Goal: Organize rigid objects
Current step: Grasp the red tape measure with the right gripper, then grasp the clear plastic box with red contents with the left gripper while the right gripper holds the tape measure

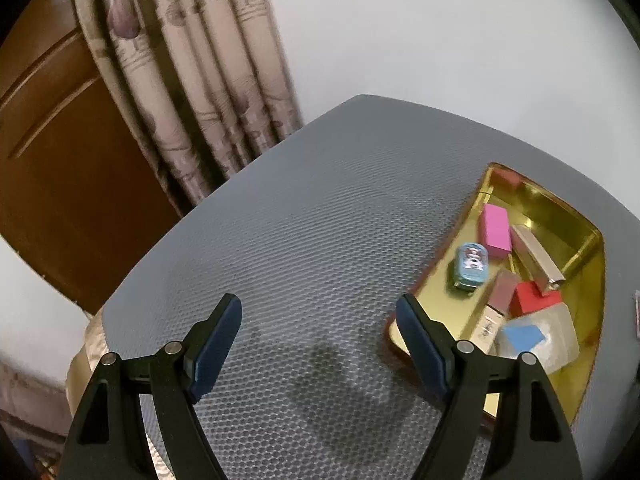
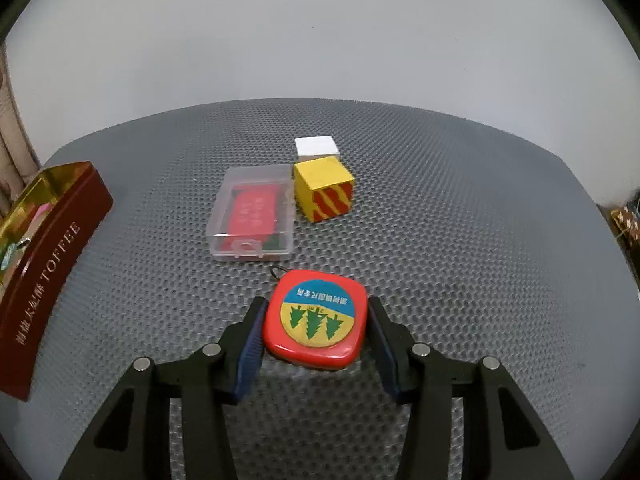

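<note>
In the right wrist view my right gripper (image 2: 316, 324) is shut on a red tape measure (image 2: 316, 320) with a blue and yellow tree label, its pads touching both sides, just over the grey mat. Beyond it lie a clear plastic case (image 2: 254, 212) with red contents, a yellow and red cube (image 2: 324, 190) and a white cube (image 2: 316, 146). The toffee tin (image 2: 44, 256) stands at the left. In the left wrist view my left gripper (image 1: 320, 332) is open and empty above the mat, left of the gold-lined tin (image 1: 560, 220).
The tin holds a pink block (image 1: 496, 230), a small blue tin (image 1: 470, 266), a red block (image 1: 534, 304), a blue-topped clear box (image 1: 528, 338) and slim boxes. A curtain (image 1: 192, 80) and a wooden door (image 1: 60, 152) stand beyond the table's left edge.
</note>
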Demonstrator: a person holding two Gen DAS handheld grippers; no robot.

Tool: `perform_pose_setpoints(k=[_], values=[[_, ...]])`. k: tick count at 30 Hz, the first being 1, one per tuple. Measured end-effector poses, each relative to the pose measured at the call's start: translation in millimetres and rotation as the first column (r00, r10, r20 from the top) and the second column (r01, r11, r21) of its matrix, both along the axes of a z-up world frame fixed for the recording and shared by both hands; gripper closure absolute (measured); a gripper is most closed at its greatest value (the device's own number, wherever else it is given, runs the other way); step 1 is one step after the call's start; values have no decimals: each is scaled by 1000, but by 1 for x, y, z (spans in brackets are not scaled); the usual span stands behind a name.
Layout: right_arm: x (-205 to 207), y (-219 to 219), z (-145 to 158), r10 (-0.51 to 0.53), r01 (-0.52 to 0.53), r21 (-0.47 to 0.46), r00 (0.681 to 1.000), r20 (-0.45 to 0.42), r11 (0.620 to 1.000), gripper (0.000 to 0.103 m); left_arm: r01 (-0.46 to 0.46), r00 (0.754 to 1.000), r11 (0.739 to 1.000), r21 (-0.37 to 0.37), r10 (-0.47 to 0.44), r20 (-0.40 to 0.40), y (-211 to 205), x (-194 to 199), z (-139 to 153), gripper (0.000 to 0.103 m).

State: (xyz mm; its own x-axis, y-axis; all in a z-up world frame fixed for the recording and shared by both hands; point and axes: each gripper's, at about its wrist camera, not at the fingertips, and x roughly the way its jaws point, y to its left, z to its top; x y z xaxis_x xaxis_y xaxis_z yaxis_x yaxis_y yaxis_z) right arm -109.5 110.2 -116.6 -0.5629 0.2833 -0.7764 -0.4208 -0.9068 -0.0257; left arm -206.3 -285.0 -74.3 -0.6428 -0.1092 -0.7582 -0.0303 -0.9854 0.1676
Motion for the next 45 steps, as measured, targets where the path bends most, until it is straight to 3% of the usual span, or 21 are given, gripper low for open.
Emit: perform_pose_setpoints(k=[5, 10, 14, 21, 23, 26, 30, 37, 45], values=[[5, 21, 0, -13, 13, 13, 1000, 3, 1000, 53, 88, 996, 996, 32, -87, -16, 16, 11, 7, 25], [16, 49, -1, -31, 30, 43, 999, 14, 999, 53, 242, 970, 969, 49, -243, 14, 58, 32, 10, 25], [19, 62, 1, -32, 31, 72, 999, 25, 997, 53, 376, 926, 926, 42, -376, 15, 112, 55, 18, 24], [16, 77, -2, -26, 25, 40, 1000, 16, 999, 53, 596, 791, 794, 121, -606, 80, 230, 91, 12, 22], [16, 79, -4, -25, 25, 33, 1000, 14, 999, 53, 628, 763, 767, 133, -640, 90, 260, 97, 4, 22], [15, 89, -8, -24, 24, 22, 1000, 10, 999, 53, 641, 740, 749, 170, -661, 123, 293, 101, -7, 22], [13, 90, -9, -23, 23, 5, 1000, 4, 1000, 52, 639, 729, 745, 192, -666, 158, 333, 100, -22, 22], [6, 86, -11, -21, 21, -10, 1000, -2, 1000, 51, 594, 751, 784, 180, -621, 227, 367, 82, -50, 22], [-5, 84, -9, -21, 21, -15, 1000, -4, 1000, 51, 522, 779, 824, 221, -566, 269, 383, 58, -72, 24]])
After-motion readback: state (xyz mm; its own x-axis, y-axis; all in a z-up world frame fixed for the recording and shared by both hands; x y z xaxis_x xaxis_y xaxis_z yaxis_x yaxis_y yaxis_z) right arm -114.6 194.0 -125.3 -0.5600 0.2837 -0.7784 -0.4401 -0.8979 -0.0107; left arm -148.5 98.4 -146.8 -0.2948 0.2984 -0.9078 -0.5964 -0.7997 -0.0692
